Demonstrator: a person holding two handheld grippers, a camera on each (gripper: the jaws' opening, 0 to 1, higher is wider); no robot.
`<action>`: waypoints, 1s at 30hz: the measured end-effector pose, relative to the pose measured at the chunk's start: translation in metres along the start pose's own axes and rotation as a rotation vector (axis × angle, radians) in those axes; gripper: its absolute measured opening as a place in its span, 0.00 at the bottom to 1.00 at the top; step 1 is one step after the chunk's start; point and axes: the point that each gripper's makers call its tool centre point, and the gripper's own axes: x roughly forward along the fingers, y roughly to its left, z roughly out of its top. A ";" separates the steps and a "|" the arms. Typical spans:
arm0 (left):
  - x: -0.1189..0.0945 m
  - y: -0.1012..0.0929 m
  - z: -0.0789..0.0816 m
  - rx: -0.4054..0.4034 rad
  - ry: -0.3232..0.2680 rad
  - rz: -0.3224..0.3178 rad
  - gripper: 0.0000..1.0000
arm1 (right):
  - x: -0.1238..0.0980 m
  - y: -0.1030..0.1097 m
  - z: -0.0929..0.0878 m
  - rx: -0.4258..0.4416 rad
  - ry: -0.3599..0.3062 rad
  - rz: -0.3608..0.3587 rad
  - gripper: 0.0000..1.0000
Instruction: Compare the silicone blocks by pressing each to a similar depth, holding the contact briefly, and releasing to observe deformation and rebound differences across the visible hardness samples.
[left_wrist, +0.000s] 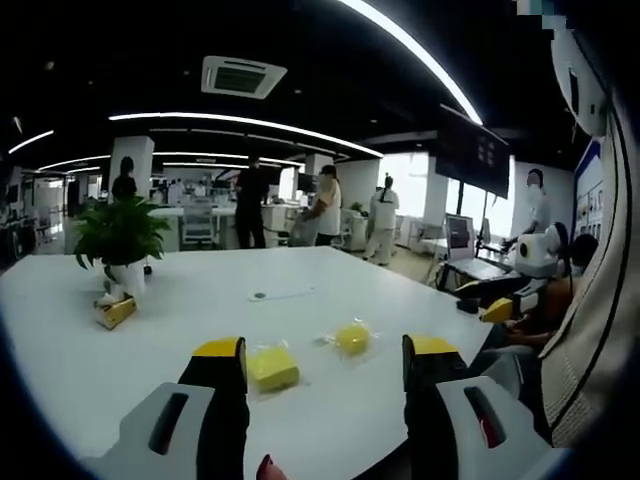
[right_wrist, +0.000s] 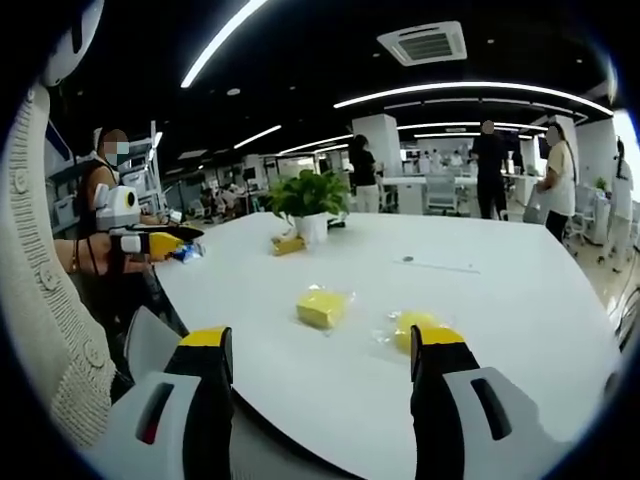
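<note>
Behind two yellow blocks (left_wrist: 272, 367) on the white table (left_wrist: 200, 300), a potted plant (left_wrist: 120, 240); both grippers' jaws wide, empty

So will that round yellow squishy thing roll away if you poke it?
Probably not far: the round yellow silicone block sits in a crinkly clear wrapper on the white table, which should drag. It looks low and soft, so it would likely squash, maybe slide slightly.
</note>
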 end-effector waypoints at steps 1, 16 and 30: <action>0.001 0.000 0.006 -0.038 -0.023 -0.008 0.62 | 0.001 -0.001 0.001 -0.001 -0.001 0.001 0.67; 0.023 0.048 0.032 -0.279 -0.041 -0.015 0.64 | 0.014 -0.009 0.006 -0.002 0.010 -0.002 0.66; 0.078 0.083 0.034 -0.285 0.010 -0.056 0.67 | 0.029 -0.021 0.011 0.009 0.033 -0.034 0.66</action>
